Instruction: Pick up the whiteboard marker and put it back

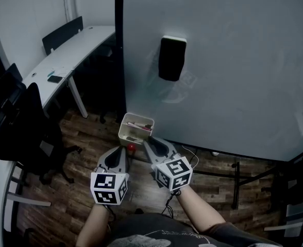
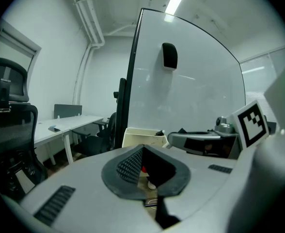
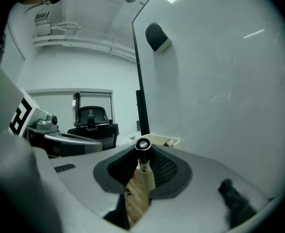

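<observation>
My right gripper (image 1: 150, 142) (image 3: 142, 153) is shut on a whiteboard marker (image 3: 143, 146), whose black end points forward between the pads and whose pale barrel runs back toward the camera. It hovers just short of the white marker tray (image 1: 124, 125) (image 3: 163, 141) at the whiteboard's lower left corner, which holds other markers. To its left my left gripper (image 1: 124, 149) (image 2: 141, 152) is level with it, its tips together and nothing held. A small red thing (image 1: 131, 147) shows on the floor between the two grippers.
The big whiteboard (image 1: 229, 60) carries a black eraser (image 1: 172, 58). A black office chair (image 1: 22, 133) and a white desk (image 1: 64, 60) stand to the left. The board's stand legs and cables (image 1: 234, 176) cross the wooden floor on the right.
</observation>
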The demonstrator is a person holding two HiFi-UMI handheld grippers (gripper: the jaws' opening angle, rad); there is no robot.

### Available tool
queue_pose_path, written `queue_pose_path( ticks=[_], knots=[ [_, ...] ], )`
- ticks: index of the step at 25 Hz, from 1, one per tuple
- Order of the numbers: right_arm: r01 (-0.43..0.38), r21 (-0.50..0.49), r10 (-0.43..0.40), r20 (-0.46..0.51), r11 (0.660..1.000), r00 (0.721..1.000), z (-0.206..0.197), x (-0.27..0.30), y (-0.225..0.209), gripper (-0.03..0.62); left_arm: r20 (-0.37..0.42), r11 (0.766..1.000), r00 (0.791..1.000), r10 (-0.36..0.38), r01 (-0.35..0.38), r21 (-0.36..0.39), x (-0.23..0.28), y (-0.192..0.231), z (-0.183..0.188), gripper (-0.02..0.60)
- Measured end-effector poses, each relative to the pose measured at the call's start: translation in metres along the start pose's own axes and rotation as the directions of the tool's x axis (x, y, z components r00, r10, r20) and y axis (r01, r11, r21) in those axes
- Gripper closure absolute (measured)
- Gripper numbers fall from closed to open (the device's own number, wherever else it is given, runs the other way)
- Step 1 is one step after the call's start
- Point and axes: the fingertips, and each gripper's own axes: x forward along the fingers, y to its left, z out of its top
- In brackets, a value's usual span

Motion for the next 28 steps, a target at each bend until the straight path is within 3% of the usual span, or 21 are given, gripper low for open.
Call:
queue_pose_path(
  ticks=[7, 28],
  knots=[
    [-0.027, -0.002, 0.027, -0.038, 1.000, 0.999, -0.004, -0.002, 0.002, 0.511, 0.011, 1.000, 1.000, 0.002, -0.002, 0.007, -0.005, -0.004, 0.002, 0.569],
    [-0.026, 0.009, 0.026, 0.041, 1.000, 0.999, 0.019, -0.045, -0.004, 0.482, 0.038, 1.000, 0.999, 0.016, -0.017, 0.019, -0.022, -0.039, 0.009, 0.568]
  ],
)
